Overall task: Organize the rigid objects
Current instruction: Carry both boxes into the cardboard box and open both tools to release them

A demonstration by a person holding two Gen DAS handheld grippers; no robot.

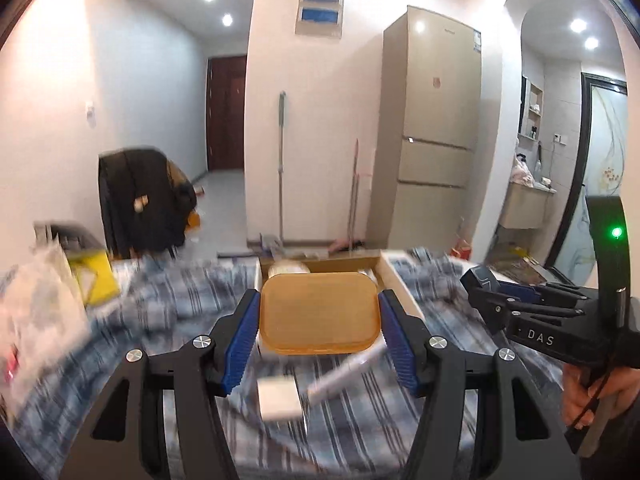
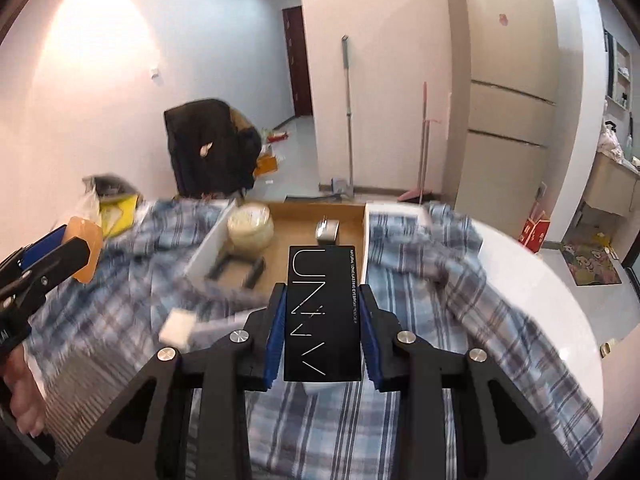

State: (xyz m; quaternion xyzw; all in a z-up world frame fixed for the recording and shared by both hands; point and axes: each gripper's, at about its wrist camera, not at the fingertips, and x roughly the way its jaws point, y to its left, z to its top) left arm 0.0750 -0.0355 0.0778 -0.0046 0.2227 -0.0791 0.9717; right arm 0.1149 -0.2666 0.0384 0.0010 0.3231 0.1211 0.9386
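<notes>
We hold an amber lid (image 1: pixel 318 312) clamped across its long axis in the left gripper (image 1: pixel 318 332), and a black carton (image 2: pixel 323 312) clamped by its long sides in the right gripper (image 2: pixel 323 332), pointing forward. The open box (image 2: pixel 372 240) lies straight ahead of both over the plaid cloth (image 2: pixel 420 300), nearer the right; a jar (image 2: pixel 251 228) fills its left corner, leaving room on the right.
</notes>
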